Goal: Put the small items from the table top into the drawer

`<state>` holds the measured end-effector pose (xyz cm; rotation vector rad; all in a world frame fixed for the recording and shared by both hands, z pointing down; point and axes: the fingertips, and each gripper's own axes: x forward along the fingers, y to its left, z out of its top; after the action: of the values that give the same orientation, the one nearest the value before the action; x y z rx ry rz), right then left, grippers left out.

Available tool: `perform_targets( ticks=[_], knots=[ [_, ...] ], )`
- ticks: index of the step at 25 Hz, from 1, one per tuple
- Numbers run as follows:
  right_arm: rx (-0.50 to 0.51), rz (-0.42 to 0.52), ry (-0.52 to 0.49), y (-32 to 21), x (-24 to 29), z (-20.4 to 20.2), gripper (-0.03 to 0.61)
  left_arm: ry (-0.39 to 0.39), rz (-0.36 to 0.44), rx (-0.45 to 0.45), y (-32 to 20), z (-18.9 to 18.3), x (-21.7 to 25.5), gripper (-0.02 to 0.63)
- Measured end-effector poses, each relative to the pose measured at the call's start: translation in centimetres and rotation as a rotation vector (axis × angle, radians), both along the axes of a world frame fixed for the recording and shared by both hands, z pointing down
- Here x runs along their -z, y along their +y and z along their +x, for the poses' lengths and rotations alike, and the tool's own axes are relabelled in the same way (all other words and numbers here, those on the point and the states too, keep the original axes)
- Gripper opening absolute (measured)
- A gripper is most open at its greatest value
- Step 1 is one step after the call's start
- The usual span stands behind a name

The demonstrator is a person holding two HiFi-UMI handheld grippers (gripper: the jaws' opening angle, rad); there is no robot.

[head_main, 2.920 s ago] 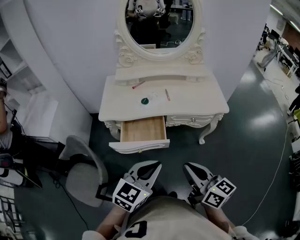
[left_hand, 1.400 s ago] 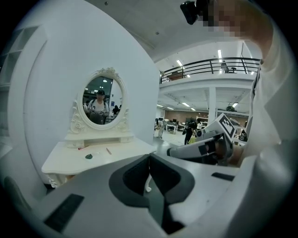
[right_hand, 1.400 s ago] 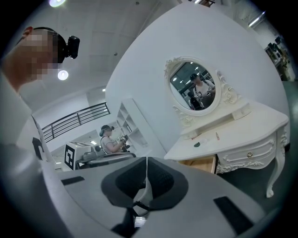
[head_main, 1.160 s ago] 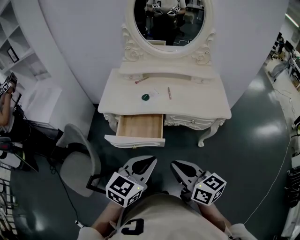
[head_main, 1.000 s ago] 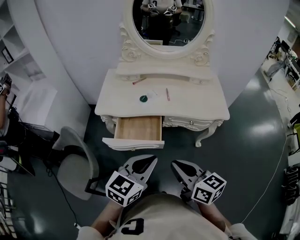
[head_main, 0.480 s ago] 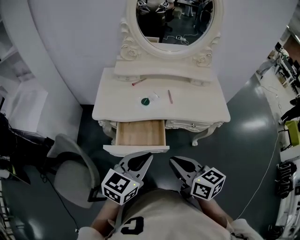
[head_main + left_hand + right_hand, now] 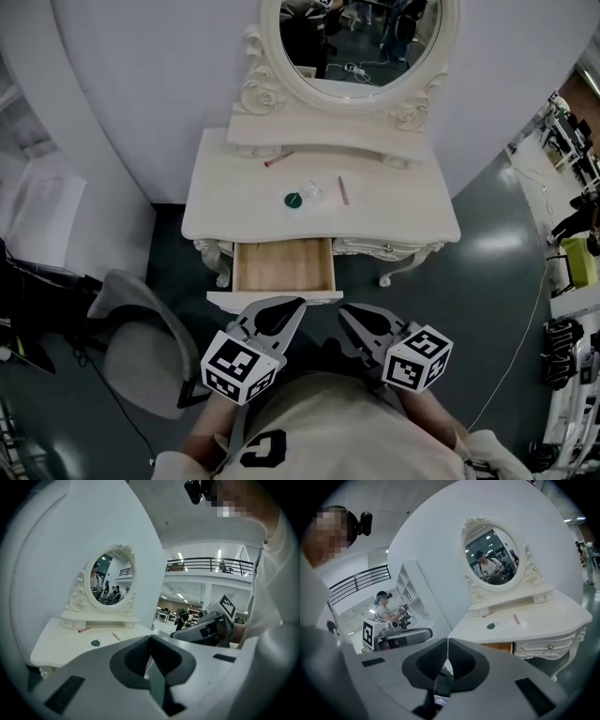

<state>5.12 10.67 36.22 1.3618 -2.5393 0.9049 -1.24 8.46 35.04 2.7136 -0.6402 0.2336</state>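
Chair (image 7: 141, 342), grey, is seen leftmost. On the white tabletop (image 7: 225, 206) a red stick (image 7: 278, 159), a green disc (image 7: 292, 199), perhaps a lid, and a pink pen (image 7: 343, 190) are laid, behind the open drawer (image 7: 281, 267). Left gripper (image 7: 284, 307) and right gripper (image 7: 349, 315) are closed and empty, over dark floor (image 7: 497, 281).

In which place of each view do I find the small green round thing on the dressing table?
Head view: green disc above centre, on the table top beyond the open drawer.
Left gripper view: green disc at lower left, above the jaws.
Right gripper view: green disc right of centre.
Shared landmark: the oval mirror stands behind it in all three.
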Motion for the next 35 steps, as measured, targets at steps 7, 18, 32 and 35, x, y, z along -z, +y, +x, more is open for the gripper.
perform_targets(
  ticks=[7, 18, 32, 35],
  knots=[
    [-0.012, -0.002, -0.010, -2.1, -0.7, 1.4, 0.029, -0.020, -0.011, 0.001, -1.4, 0.9, -0.8, 0.057],
    [-0.058, 0.008, 0.016, -9.4, -1.6, 6.6, 0.031, -0.008, -0.067, 0.007, -4.8, 4.3, -0.9, 0.057],
    [-0.103, -0.005, 0.114, -17.2, -5.7, 10.7, 0.030, -0.008, -0.121, 0.002, -8.1, 7.0, -2.6, 0.057],
    [-0.102, -0.011, 0.143, -18.8, -6.6, 11.5, 0.029, -0.008, -0.123, 0.011, -8.6, 7.1, -2.7, 0.057]
  ],
)
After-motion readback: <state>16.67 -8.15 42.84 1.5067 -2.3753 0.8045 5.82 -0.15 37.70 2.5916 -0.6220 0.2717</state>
